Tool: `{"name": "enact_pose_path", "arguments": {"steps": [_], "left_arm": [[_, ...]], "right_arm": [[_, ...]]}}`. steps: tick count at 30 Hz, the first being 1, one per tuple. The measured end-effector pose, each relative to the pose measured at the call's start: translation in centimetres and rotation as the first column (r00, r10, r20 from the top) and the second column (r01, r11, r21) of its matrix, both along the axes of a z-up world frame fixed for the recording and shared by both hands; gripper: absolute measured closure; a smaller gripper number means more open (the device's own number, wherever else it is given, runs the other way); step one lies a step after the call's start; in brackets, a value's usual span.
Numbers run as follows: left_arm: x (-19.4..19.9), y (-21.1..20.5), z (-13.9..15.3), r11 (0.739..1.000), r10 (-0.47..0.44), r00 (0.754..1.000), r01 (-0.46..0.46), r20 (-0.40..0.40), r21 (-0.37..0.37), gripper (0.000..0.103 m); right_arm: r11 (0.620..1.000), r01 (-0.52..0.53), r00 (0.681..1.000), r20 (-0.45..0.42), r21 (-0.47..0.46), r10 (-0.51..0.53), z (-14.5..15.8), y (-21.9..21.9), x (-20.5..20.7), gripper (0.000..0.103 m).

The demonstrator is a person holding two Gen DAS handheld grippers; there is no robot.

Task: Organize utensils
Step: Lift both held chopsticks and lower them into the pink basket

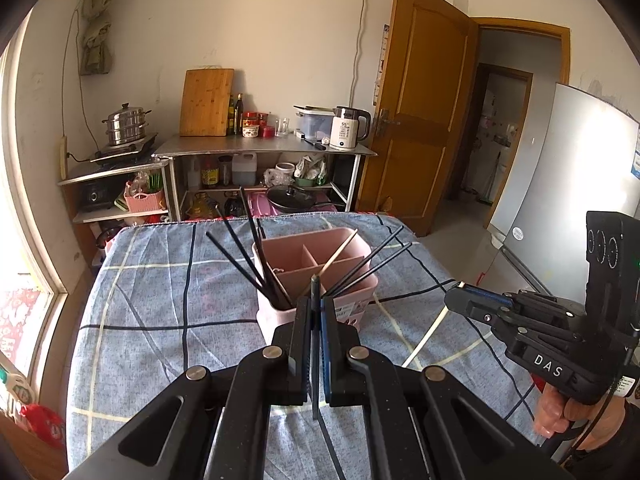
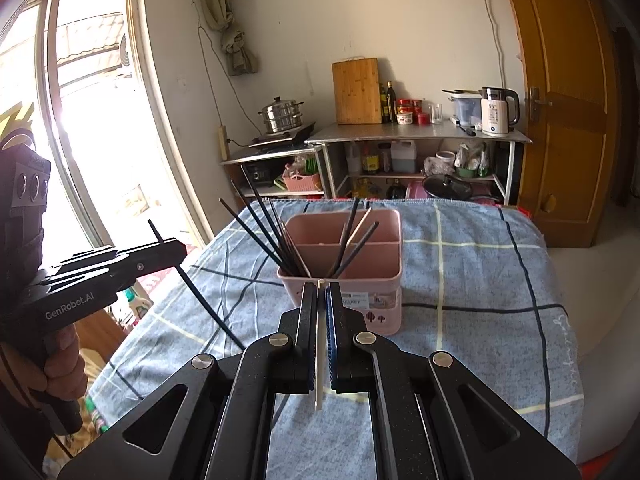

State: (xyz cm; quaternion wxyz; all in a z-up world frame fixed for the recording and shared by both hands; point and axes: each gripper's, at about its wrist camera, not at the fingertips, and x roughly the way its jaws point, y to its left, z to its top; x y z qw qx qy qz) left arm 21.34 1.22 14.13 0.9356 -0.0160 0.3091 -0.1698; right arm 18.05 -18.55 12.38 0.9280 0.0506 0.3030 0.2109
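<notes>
A pink divided organizer (image 1: 276,312) stands on the table under a blue plaid cloth (image 1: 160,280). Several black chopsticks (image 1: 240,256) lean out of its left compartment. More black ones and a pale one (image 1: 340,254) lean from its right side. My left gripper (image 1: 316,306) hovers just in front of the organizer, shut on a black chopstick (image 1: 315,286) that points up and hangs down below the fingers. My right gripper (image 2: 320,292) is beside it, also in front of the organizer (image 2: 384,304), shut on a cream chopstick (image 2: 319,360). Each view shows the other gripper (image 1: 460,296) (image 2: 180,250) off to the side.
Beyond the table's far edge stands a metal shelf unit (image 1: 264,148) with a kettle (image 1: 348,128), a cutting board, jars and pans. A steamer pot (image 1: 126,126) sits on a stove at the left. A wooden door (image 1: 420,120) and a fridge (image 1: 568,184) are on the right, a window (image 2: 92,120) on the left.
</notes>
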Motion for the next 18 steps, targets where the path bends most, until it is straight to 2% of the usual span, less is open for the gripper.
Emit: {"name": "enact_pose_path", "arguments": {"steps": [9,18], "left_arm": [[2.0,-0.1,2.9,1.0,-0.002,1.0,0.002,0.025,-0.01,0.099],[4.6,-0.5,7.7,1.0,-0.001,0.995,0.002,0.098,-0.006,0.099]], "right_arm": [[1.0,-0.001,0.999,0.046,0.007,0.001,2.3,0.3,1.4,0.099],[1.0,-0.003,0.992,0.128,0.016,0.001,5.8,1.1,3.7,0.099]]}}
